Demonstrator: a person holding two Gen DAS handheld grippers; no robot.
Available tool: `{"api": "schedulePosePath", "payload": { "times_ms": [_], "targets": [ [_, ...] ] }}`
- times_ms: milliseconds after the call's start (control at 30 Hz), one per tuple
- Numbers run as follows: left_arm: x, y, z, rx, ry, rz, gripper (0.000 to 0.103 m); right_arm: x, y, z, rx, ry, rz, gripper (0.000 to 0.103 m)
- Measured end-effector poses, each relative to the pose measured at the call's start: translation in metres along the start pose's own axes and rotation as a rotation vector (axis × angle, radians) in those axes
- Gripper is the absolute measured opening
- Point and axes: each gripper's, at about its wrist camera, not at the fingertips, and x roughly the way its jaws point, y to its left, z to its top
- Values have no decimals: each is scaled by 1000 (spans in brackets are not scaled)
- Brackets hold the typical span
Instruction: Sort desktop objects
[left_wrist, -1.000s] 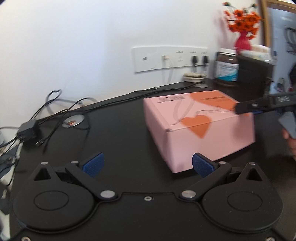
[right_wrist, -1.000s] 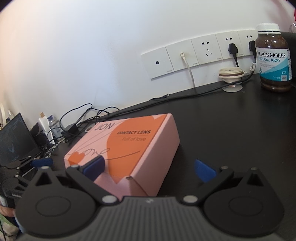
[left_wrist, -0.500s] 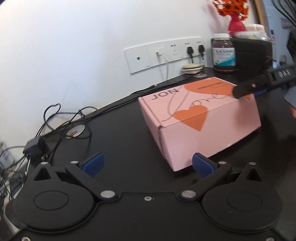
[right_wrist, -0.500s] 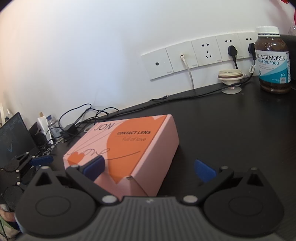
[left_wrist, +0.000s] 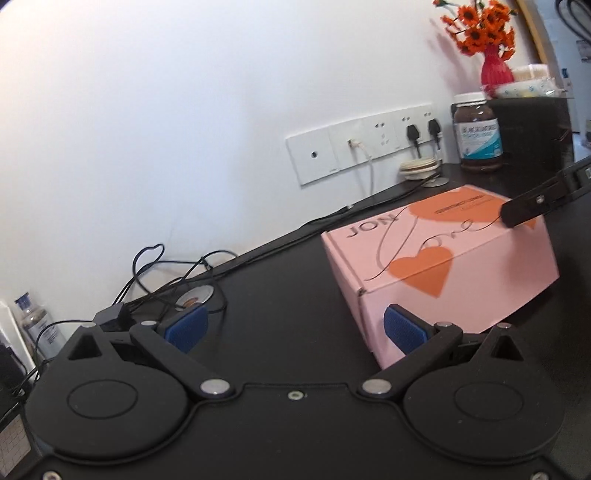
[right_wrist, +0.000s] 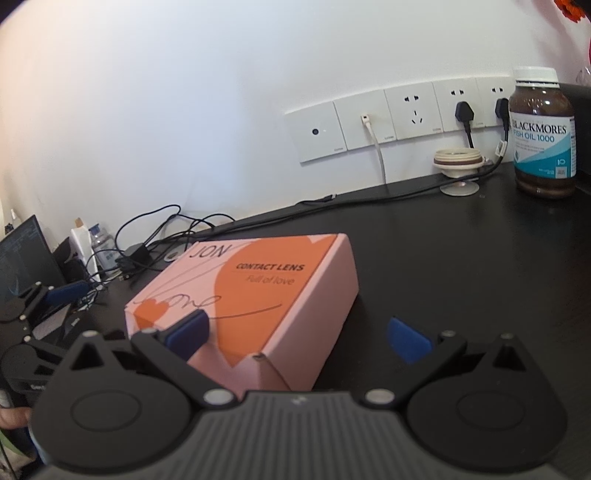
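A pink contact-lens box (left_wrist: 443, 266) with orange hearts lies on the black desk (left_wrist: 288, 280). My left gripper (left_wrist: 295, 328) is open; its right pad sits in front of the box's near left corner, and the box is not between the fingers. The right gripper (right_wrist: 298, 336) is open at the box (right_wrist: 258, 295), left pad above the lid, right pad beside its right side. One right-gripper finger (left_wrist: 535, 203) shows over the lid's far corner. The left gripper (right_wrist: 55, 293) shows at the far left of the right wrist view.
A brown fish-oil bottle (right_wrist: 543, 136) stands by the wall sockets (right_wrist: 406, 118), next to a beige suction holder (right_wrist: 458, 162). Cables (left_wrist: 166, 266) and an adapter trail at the left. A red vase (left_wrist: 495, 66) tops a black box (left_wrist: 532, 129). A laptop screen (right_wrist: 22, 258) stands far left.
The left gripper has drawn back and swung, so the box now sits further right and the wall sockets show centrally. The right gripper has barely moved; both stay open.
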Motion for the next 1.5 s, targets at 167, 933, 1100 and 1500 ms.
{"api": "schedulePosePath", "payload": {
  "times_ms": [167,933,1100,1500],
  "targets": [
    [-5,4,3,-25,14,-123,103,2,-6,0,33,15,27,102],
    [21,13,0,-172,191,-221,103,2,-6,1,27,15,29,102],
    [26,24,-1,-240,222,-225,103,3,-8,1,25,15,32,102],
    [19,21,2,-209,177,-139,103,2,-6,1,17,11,23,102]
  ]
}}
